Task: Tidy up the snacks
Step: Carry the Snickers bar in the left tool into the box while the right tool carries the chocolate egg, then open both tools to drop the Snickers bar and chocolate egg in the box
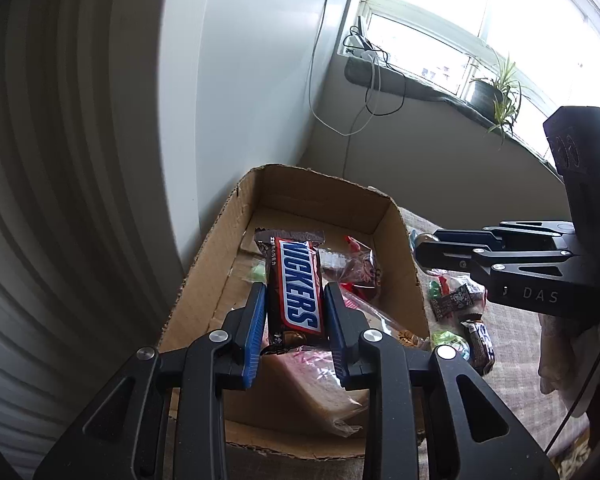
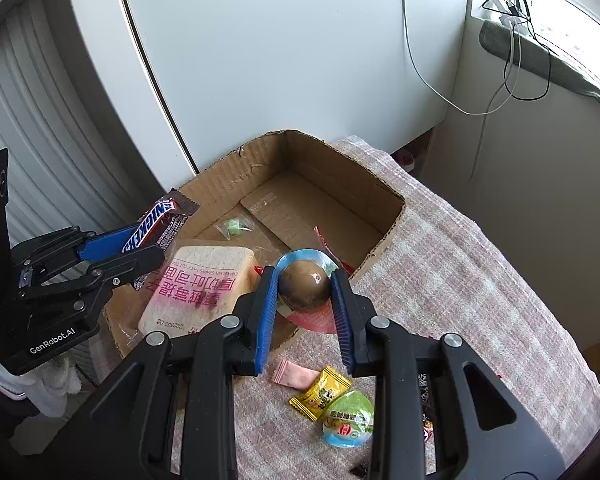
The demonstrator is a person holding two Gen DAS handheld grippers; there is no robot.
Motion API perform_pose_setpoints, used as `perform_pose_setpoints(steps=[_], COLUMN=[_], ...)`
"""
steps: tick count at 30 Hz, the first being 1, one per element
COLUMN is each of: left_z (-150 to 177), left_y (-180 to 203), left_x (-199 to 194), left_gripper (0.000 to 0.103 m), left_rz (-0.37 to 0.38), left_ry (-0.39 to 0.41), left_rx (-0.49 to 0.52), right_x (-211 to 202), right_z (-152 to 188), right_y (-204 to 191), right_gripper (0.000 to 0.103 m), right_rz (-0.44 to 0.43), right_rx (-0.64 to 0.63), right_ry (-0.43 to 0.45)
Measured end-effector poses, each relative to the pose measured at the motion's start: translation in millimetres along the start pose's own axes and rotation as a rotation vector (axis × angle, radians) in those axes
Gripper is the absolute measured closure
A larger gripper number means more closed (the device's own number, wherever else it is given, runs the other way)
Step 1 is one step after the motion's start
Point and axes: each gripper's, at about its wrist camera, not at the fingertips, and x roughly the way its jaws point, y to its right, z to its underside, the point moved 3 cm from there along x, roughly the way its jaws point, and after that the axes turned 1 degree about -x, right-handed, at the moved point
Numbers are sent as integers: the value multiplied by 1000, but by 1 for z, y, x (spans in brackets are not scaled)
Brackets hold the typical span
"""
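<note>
My left gripper (image 1: 295, 292) is shut on a Snickers bar (image 1: 296, 280) and holds it above the open cardboard box (image 1: 400, 240). It also shows in the right wrist view (image 2: 140, 240) at the left, with the bar (image 2: 156, 224) in it. My right gripper (image 2: 305, 276) is shut on a packaged brown egg (image 2: 304, 284) over the box's near right edge (image 2: 392, 232). In the left wrist view it (image 1: 420, 248) is at the right of the box. The box holds a bread pack (image 2: 200, 292), a small green candy (image 2: 233, 227) and red wrapped snacks (image 1: 360, 268).
Loose snacks lie on the checked cloth (image 2: 480, 300) near the box: a pink sachet (image 2: 294, 376), a yellow candy (image 2: 320, 392), a green packaged egg (image 2: 348, 420) and dark wrappers (image 1: 456, 300). A white wall and ribbed panel stand behind. Cables hang from the windowsill (image 1: 380, 76).
</note>
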Motion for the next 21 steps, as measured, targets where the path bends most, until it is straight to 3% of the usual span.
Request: perform_pose_setpoints(steps=[17, 18, 21], left_z=[0, 0, -1], left_y=[-16, -15, -16], left_x=[9, 9, 7], left_gripper=[75, 75, 63], left_rz=[-10, -10, -11], left_ry=[-17, -15, -9], left_rx=[-17, -17, -21], right_x=[26, 26, 22], right_z=[-7, -7, -9], right_y=[-15, -15, -16], right_gripper=[74, 70, 37], right_rz=[-20, -18, -8], right_rx=[-17, -17, -16], right_ry=[-33, -30, -5])
